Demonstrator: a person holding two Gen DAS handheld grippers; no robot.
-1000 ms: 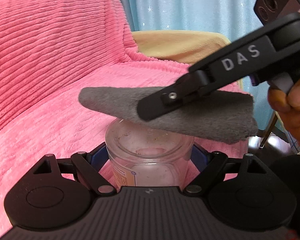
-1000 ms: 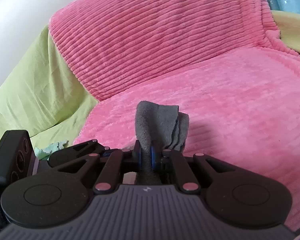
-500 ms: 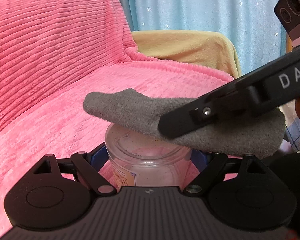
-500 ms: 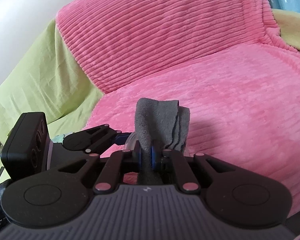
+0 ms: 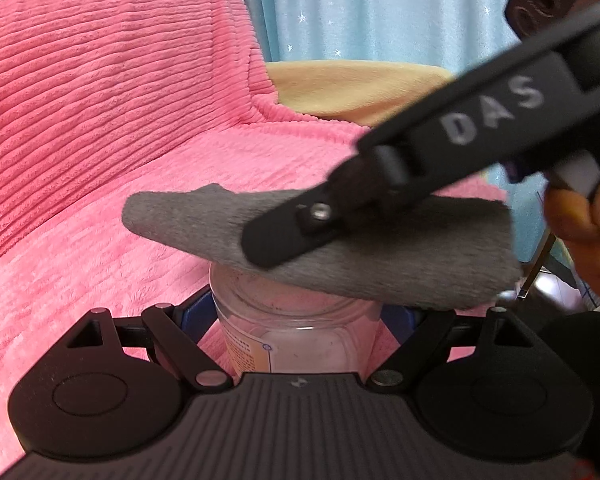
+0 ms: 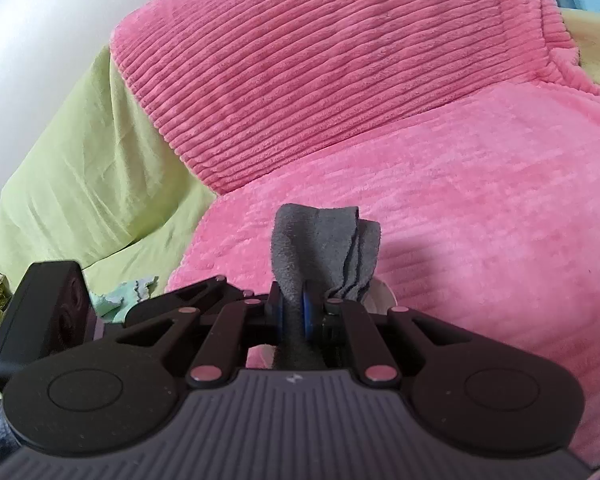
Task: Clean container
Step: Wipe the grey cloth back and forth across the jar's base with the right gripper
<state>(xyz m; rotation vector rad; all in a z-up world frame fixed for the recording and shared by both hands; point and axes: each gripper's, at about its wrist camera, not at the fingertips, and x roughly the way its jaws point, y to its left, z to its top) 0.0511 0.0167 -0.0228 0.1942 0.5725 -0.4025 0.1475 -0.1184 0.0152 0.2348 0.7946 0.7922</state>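
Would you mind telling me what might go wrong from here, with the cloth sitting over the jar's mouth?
1. The grey cloth is broad and folded, lying across the clear jar; it may only skim the rim and miss the specks inside.
2. The left claw holds the jar only by its sides, so downward pressure could tilt or slip it.
3. The right claw pinches just one edge, so the cloth might pull free.

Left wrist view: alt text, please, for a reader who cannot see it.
The left gripper clamps a clear plastic jar while the right gripper holds a grey cloth over its open mouth. A pink blanket lies behind.
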